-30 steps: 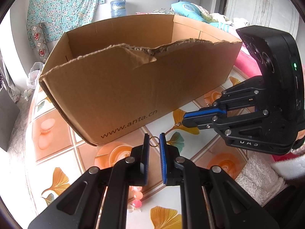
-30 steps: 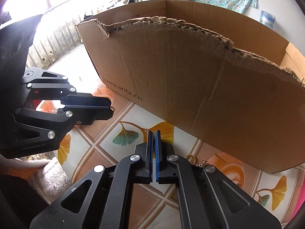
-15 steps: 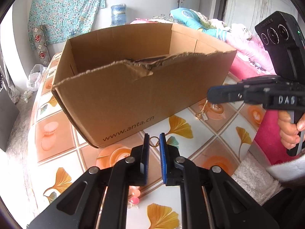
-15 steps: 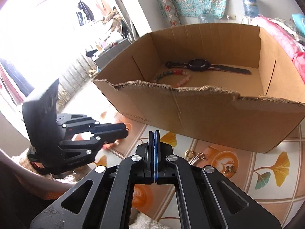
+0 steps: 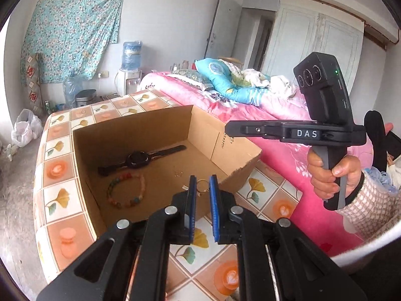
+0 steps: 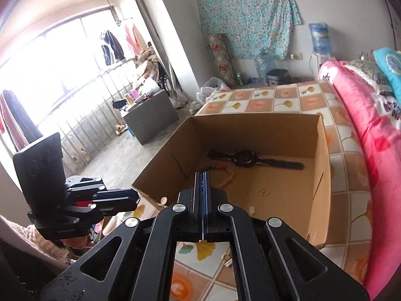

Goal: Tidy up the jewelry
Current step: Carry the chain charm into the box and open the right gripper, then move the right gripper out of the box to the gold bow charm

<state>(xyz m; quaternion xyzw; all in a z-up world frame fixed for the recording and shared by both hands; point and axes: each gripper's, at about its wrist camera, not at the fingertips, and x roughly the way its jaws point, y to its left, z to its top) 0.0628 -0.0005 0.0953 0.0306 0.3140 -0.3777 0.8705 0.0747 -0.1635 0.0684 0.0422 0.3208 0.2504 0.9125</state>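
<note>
Cardboard box (image 5: 155,135), open-topped on the tiled worktop (image 5: 57,148) beside a pink bed (image 5: 283,115), lies ahead of and below both tongs, long axis crosswise. Inside: watch (image 5: 136,159), bead bracelet (image 5: 125,190). Left tongs (image 5: 202,188), nearer the rim, pinch a gold ring (image 5: 202,185); right tongs (image 6: 203,183), fully closed, dangle a gold chain (image 5: 226,139).

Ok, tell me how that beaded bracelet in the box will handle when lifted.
The beaded bracelet probably hangs floppy, being separate beads strung in a loop. Likely light, since the beads look small. Round beads could slip between flat pads.
</note>
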